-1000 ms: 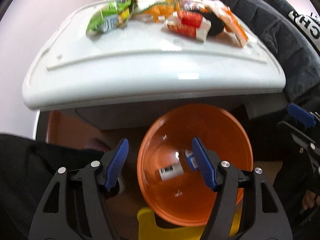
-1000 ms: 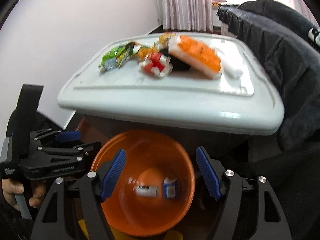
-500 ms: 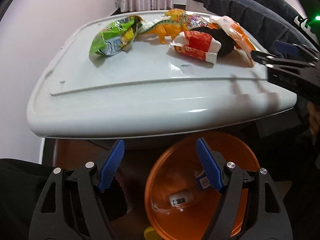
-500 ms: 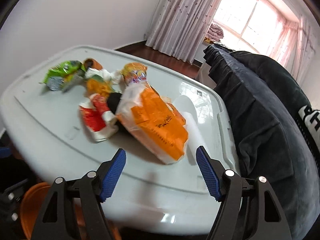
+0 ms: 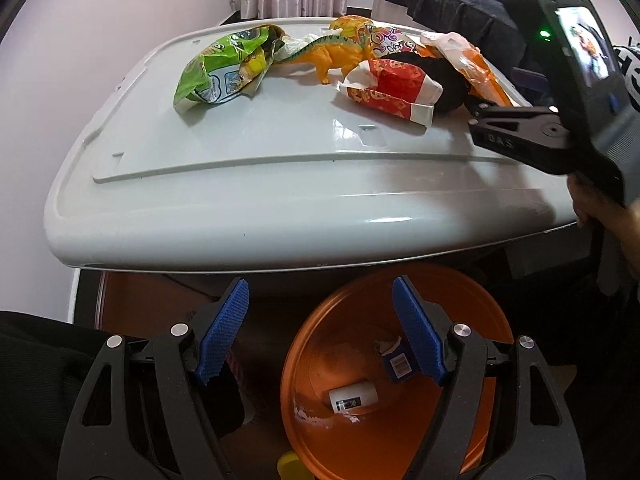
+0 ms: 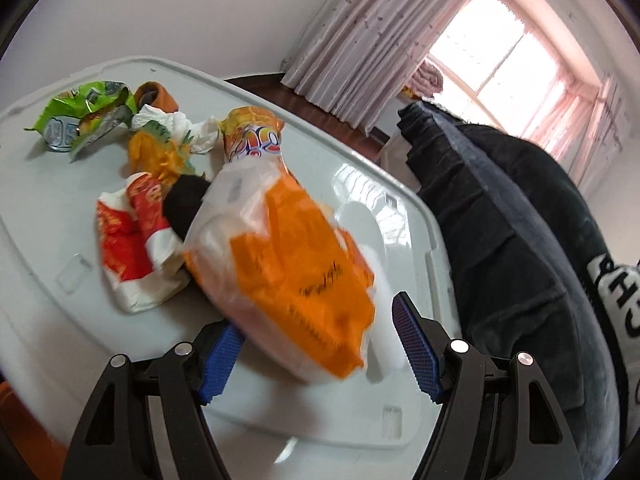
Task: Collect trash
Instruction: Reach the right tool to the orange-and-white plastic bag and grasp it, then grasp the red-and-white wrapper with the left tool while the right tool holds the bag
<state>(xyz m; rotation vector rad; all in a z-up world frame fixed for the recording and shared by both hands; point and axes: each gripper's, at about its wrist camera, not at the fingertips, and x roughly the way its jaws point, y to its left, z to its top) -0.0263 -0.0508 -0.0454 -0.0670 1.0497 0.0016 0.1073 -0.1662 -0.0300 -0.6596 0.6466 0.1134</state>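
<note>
Trash lies on the white table top [image 5: 248,168]: a green wrapper [image 5: 224,68], a red and white wrapper [image 5: 392,88] and an orange and white plastic bag [image 6: 288,272]. My right gripper [image 6: 320,352] is open, low over the table, and the bag's near end sits between its blue pads without being pressed. My left gripper [image 5: 326,336] is open and holds nothing; it hangs below the table's front edge, over the orange bin's [image 5: 320,412] left rim. A white bottle [image 5: 354,398] and a blue carton [image 5: 398,362] lie in the bin.
An orange toy dinosaur [image 5: 336,56], a black rounded object [image 6: 186,204], crumpled white tissue [image 6: 168,120] and a colourful snack bag [image 6: 252,136] sit among the trash. A dark padded garment [image 6: 520,240] is to the right of the table. Curtains and a window are behind.
My right gripper has swung from above the orange bin up to the table top and closed in on the orange and white bag. My left gripper's jaws have widened slightly.
</note>
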